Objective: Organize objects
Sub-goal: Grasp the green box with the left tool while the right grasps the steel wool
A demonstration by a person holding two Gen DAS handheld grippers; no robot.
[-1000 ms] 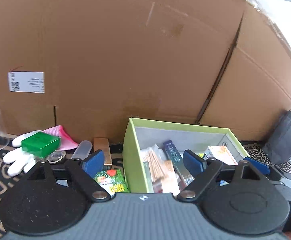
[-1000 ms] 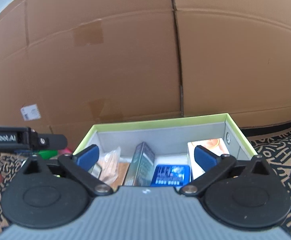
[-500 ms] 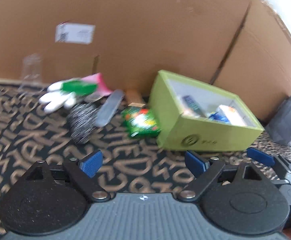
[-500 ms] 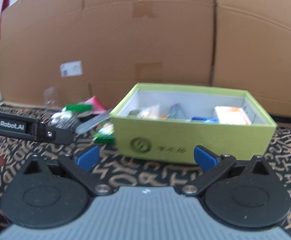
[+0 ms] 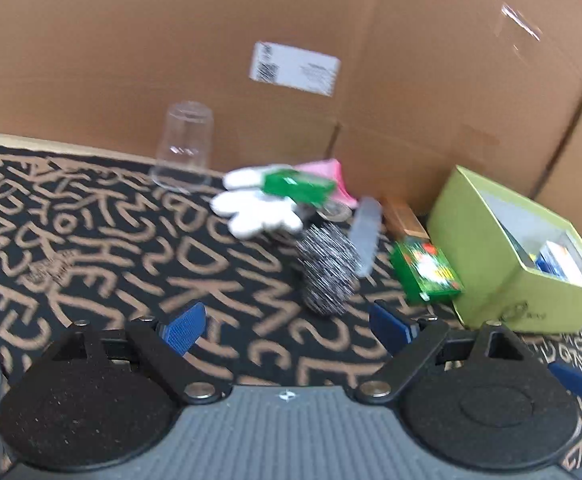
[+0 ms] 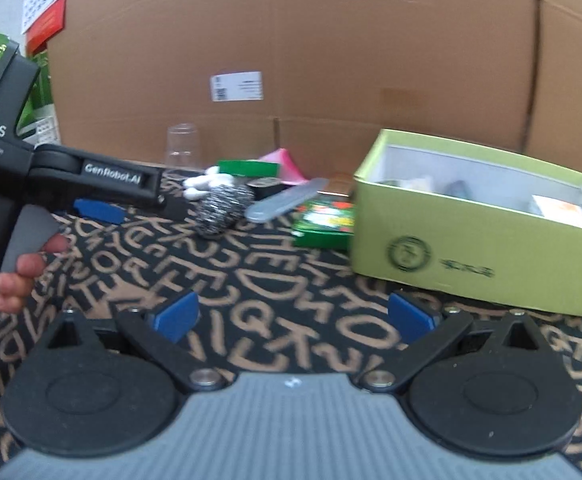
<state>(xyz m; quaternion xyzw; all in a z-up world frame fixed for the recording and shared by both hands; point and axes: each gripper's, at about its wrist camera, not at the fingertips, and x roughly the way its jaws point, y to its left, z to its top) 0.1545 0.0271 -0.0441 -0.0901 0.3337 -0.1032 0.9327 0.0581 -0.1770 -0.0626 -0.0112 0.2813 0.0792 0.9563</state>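
Cardboard wall: tall brown sheets across the back, carrying a white shipping label with a barcode; its print is too blurred to read.
Mat: black, covered in tan scrawled letters, under everything.
Green box: lime, lid off, at the right; a round emblem and small characters are printed on its front, unreadable. Several small packages lie inside.
Left gripper: blue pads spread wide over bare mat, nothing between them. In the right wrist view its black body reads "DAS" and "GenRobot.AI", with a hand on the handle.
Right gripper: pads wide apart, nothing held, above the mat in front of the green box.
Clear cup: upside down near the wall, left of the pile.
White glove: flat, a green packet on top, a pink item behind.
Steel scourer: nearest the left gripper's pads, touching a grey tube.
Green printed pack: just beside the box's left corner; print unreadable.
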